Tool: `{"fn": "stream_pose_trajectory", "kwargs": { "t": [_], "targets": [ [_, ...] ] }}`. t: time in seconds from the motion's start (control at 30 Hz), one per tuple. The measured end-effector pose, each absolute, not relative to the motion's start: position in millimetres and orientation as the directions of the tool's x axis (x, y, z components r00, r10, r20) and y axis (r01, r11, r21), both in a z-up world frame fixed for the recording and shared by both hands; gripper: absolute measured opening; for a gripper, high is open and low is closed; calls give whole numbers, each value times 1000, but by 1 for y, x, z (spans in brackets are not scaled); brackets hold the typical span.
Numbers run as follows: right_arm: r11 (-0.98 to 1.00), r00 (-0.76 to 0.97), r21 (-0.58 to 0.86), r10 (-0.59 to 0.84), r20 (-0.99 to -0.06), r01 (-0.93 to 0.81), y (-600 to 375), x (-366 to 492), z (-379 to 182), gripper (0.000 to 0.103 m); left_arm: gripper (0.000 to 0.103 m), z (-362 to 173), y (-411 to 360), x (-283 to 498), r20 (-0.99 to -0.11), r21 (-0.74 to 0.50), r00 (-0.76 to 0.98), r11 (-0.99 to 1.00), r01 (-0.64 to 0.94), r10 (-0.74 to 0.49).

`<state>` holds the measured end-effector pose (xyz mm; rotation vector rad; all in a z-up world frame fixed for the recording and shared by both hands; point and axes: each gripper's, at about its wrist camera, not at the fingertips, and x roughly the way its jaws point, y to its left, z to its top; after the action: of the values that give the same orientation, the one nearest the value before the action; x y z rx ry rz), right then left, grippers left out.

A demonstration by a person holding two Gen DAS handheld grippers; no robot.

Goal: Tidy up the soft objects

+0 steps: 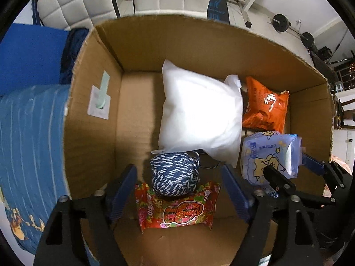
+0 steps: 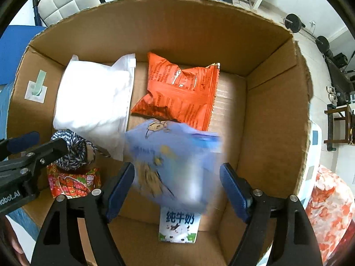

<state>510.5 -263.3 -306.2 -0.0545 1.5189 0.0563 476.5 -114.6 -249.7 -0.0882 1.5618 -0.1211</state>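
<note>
Cardboard box (image 1: 93,119) holds a white pillow (image 1: 199,113), an orange snack bag (image 1: 266,108), a yarn ball (image 1: 175,175) and a red candy bag (image 1: 177,208). Left gripper (image 1: 179,188) fingers are wide apart around the yarn. Right gripper (image 2: 177,188) fingers are wide too, with a blurry blue tissue pack (image 2: 173,161) between them.

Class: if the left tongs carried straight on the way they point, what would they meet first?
Probably the blue-and-white yarn ball, sitting on the red snack packet between the open left tongs; depth is unclear.
</note>
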Motion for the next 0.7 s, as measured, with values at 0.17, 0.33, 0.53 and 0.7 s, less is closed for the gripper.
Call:
{"fn": "stream_pose_trajectory", "kwargs": {
  "t": [0.17,0.33,0.53,0.7],
  "targets": [
    [998,62,-10,-7,-998,-58,-268,499,-299,86,101,-233,-112,475,-993,-99,53,994,45,-102],
    [999,65,-9,-7,-998,-39,-270,490,-289,102,103,-239,-101,465,-995,-58,81,996,64,-63],
    [999,58,-16,-14,-998,-28,-280,487,-274,103,103,-236,-104,479,-994,-55,94,997,58,-61],
    [1000,58,-15,-14,-998,-16,-285,482,-274,103,103,-237,-106,479,-993,-49,100,997,59,-55]
  ]
}}
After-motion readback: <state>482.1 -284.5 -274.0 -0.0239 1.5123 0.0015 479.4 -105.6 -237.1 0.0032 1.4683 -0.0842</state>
